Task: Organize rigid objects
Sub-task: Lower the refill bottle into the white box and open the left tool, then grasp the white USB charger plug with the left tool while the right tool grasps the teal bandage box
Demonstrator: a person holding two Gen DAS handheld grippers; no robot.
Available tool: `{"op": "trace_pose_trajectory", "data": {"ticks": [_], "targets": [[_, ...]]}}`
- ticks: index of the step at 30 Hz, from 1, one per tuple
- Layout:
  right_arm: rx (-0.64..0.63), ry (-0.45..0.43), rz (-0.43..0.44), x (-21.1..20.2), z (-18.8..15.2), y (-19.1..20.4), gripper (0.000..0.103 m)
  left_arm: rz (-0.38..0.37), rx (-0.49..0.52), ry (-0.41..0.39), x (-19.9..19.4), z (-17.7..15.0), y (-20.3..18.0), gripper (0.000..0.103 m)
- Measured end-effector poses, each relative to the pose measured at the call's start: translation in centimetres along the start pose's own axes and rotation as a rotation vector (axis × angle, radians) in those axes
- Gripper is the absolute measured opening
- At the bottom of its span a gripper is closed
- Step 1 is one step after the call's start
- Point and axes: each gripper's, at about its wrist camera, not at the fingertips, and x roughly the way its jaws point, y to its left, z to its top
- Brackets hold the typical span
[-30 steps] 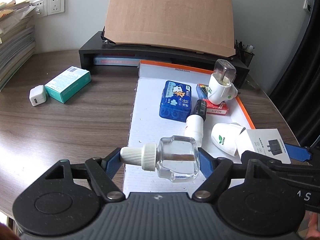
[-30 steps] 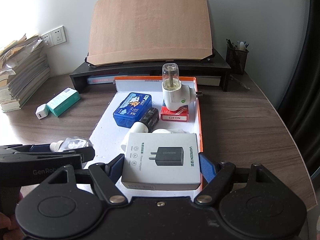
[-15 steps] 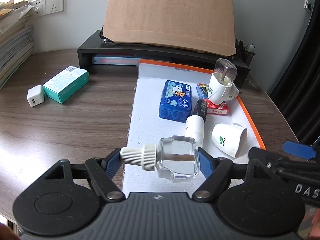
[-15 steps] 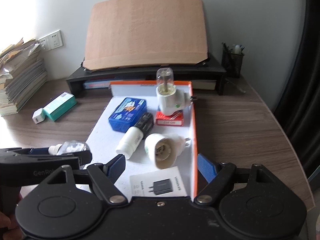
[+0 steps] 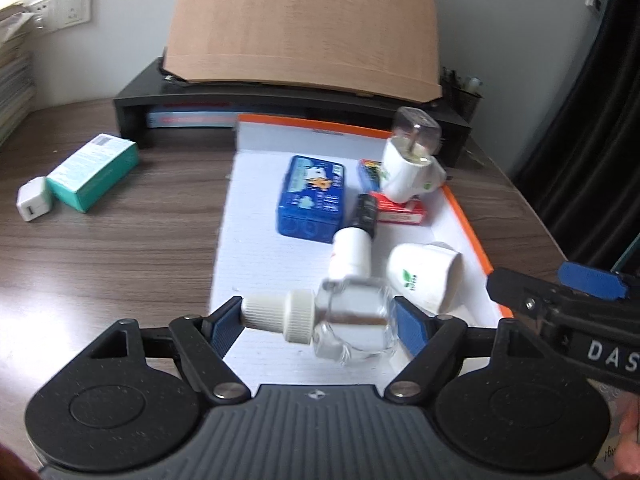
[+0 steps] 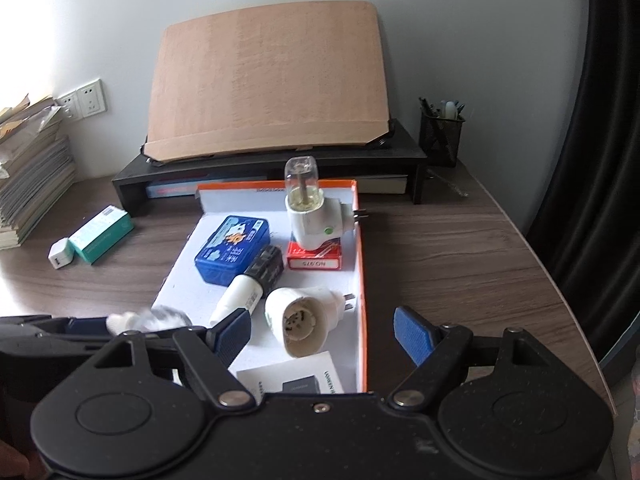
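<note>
Office desk — pen cup, monitor riser, paper stacks.

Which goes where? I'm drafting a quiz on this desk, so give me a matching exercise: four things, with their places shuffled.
1 teal box
2 red box
3 blue tin
4 pen holder

A under the white plug-in device
B in the tray, left of the red box
C on the desk beside the white charger
D by the black stand

Pairs: 1-C, 2-A, 3-B, 4-D
</note>
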Motion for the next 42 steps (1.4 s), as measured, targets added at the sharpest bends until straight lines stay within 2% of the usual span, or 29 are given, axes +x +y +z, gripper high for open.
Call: {"op": "trace_pose_trajectory", "data": {"ticks": [5,14,19,24,27,31,37,42], "targets": [[0.014,-0.009,-0.008,0.0,0.2,-0.1,0.094,0.003,-0.02,-0.01,-0.3,0.1,0.6,0.091],[-0.02,-0.029,0.066,0.4,1.0,2.4,0.094,0.09,-0.089,-0.052,-1.8,1.0,3.8,0.092],[-0.053,-0.028,0.117,0.8,1.5,5.0,0.094,0.182,-0.157,-0.085,-3.0,1.3,7.4,0.092],[-0.084,-0.022,0.16,1.2,1.7,7.6,0.094,0.313,-0.272,-0.109,-3.8,2.0,13.2,0.092],[-0.096,-0.011,0.172,1.6,1.7,9.0,0.094,0.398,-0.316,-0.123,-3.6,2.8,16.6,0.092],[-0.104,0.007,0.179,2.1,1.5,10.8,0.094,0.465,-0.35,-0.114,-2.3,3.9,20.5,0.092],[-0.11,0.041,0.161,3.1,1.4,13.2,0.094,0.478,-0.36,-0.08,0.7,5.4,24.4,0.091],[-0.108,0.068,0.139,4.2,1.7,15.0,0.094,0.445,-0.334,-0.073,3.4,6.6,26.1,0.091]]}}
